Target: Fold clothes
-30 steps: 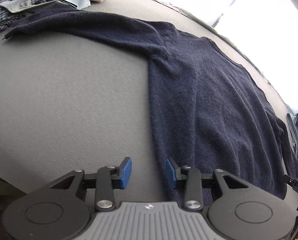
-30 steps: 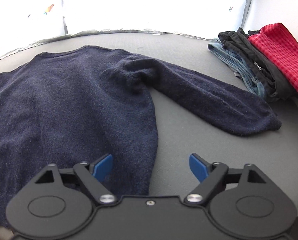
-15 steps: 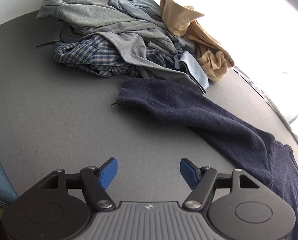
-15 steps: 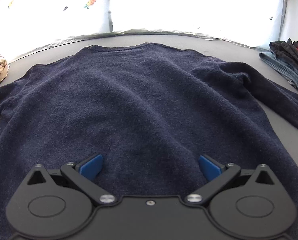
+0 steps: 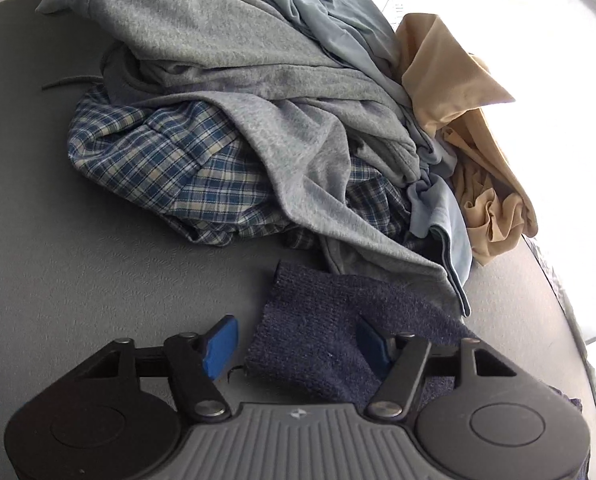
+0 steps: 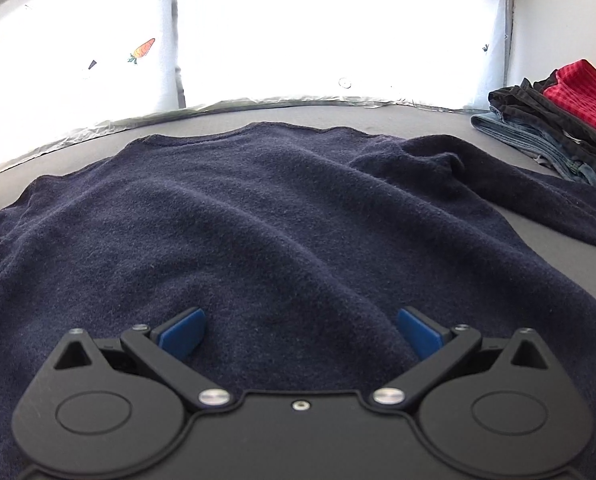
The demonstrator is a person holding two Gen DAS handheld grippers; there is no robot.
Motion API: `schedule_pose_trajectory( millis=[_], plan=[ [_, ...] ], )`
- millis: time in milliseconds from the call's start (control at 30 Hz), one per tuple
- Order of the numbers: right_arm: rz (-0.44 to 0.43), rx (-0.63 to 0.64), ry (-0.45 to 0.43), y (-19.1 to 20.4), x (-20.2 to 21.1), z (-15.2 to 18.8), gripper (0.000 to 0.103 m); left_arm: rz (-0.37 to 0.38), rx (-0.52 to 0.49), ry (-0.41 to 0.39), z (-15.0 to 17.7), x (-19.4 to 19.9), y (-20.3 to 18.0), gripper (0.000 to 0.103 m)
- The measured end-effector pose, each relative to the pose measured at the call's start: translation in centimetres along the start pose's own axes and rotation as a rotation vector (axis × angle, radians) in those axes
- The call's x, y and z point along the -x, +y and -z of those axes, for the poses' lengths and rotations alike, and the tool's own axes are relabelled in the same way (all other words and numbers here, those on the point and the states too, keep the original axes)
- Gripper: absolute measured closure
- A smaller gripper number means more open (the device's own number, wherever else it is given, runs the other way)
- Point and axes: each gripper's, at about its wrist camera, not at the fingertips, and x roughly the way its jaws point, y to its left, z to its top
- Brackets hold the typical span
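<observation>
A navy blue sweater (image 6: pixel 282 216) lies spread flat on the grey table. Its left sleeve cuff (image 5: pixel 309 320) shows in the left wrist view. My left gripper (image 5: pixel 296 346) is open, with the cuff end lying between its blue pads. The right pad (image 5: pixel 371 346) is over the sleeve and the left pad (image 5: pixel 220 346) is over bare table. My right gripper (image 6: pixel 299 334) is open and low over the sweater's body near the hem. The sweater's right sleeve (image 6: pixel 537 196) stretches out to the right.
A heap of unfolded clothes lies just beyond the cuff: a grey hoodie (image 5: pixel 234 64), a blue plaid shirt (image 5: pixel 170 168), a light blue garment (image 5: pixel 441 216) and a tan garment (image 5: pixel 457 92). A stack of folded clothes (image 6: pixel 557 132) with a red item on top sits far right.
My left gripper has swung from the sweater's side along the sleeve to its cuff and opened wider. My right gripper has moved left from the side edge to over the sweater's body.
</observation>
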Motion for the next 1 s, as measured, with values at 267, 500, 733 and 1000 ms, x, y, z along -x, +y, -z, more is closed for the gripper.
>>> schedule_pose_trajectory(
  millis=[267, 500, 733, 1000],
  plan=[
    [0.002, -0.003, -0.002, 0.0, -0.1, 0.2, 0.0, 0.156, -0.137, -0.269, -3.2, 7.7, -4.8, 0.099],
    [-0.001, -0.005, -0.004, -0.1, -0.1, 0.1, 0.0, 0.255, -0.373, -0.512, -4.7, 13.3, -11.8, 0.099],
    [-0.002, -0.007, -0.005, -0.1, -0.1, 0.1, 0.0, -0.031, -0.503, -0.44, -3.3, 6.4, -10.3, 0.098],
    [-0.001, -0.007, -0.004, -0.1, -0.1, 0.1, 0.0, -0.258, -0.622, -0.26, -0.2, -2.1, -6.2, 0.096]
  ],
)
